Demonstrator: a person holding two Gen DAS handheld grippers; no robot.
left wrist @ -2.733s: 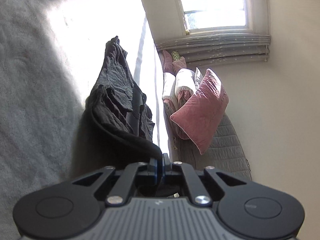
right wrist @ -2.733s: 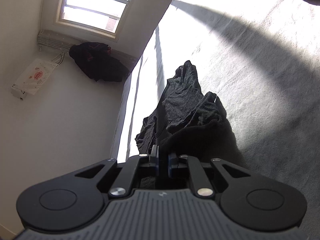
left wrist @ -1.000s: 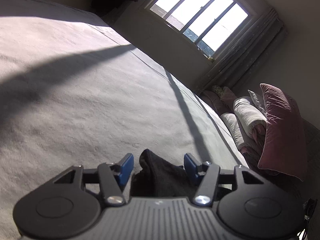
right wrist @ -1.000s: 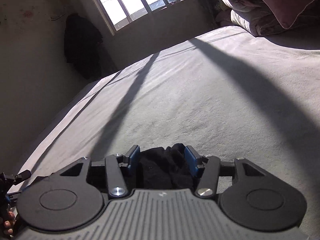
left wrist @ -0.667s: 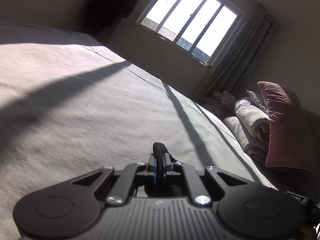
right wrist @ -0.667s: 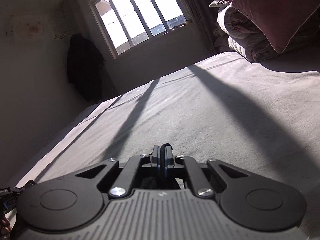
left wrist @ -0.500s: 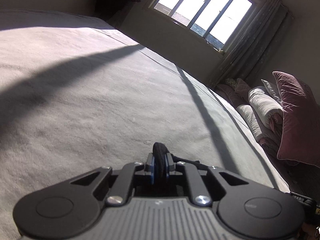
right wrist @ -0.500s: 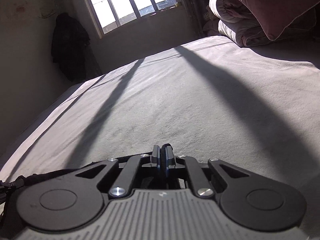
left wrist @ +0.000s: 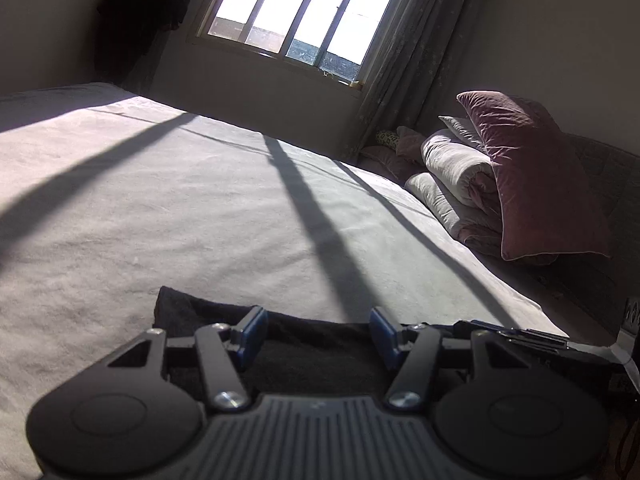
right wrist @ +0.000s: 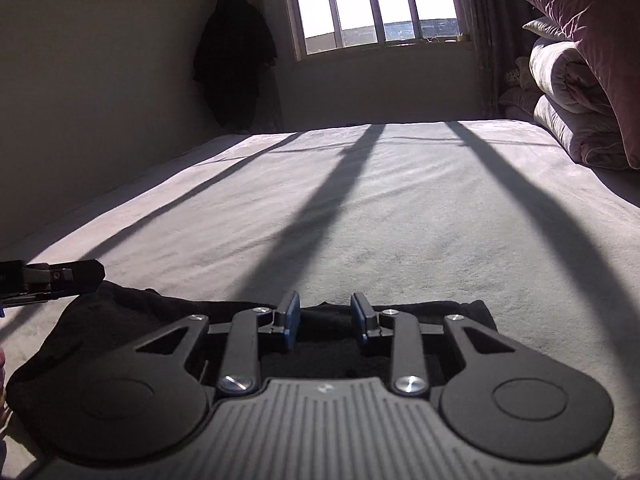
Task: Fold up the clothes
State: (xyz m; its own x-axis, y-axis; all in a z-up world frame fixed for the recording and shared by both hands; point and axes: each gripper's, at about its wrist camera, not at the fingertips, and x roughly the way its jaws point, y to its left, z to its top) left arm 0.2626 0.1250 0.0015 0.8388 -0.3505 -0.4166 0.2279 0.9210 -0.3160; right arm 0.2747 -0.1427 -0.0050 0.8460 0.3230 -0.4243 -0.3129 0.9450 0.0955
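The dark garment (right wrist: 152, 320) lies flat at the bed's (right wrist: 400, 220) near edge, at 6 o'clock in both views. The left gripper (left wrist: 318, 330) and right gripper (right wrist: 325, 318) have just spread, pinching nothing. Probably 1 fold is laid; further folds, hidden below, seem left.

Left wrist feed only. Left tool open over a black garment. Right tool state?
Observer: Right tool is open too, with the garment under it and nothing pinched. Both tools' jaws have just been opening.
Operator: Garment's right end?
Observer: Its corner lies flat on the bed, just right of the right tool.
Operator: Left tool visible there?
Observer: Yes, the left tool pokes in at the left edge, over the garment's left end.
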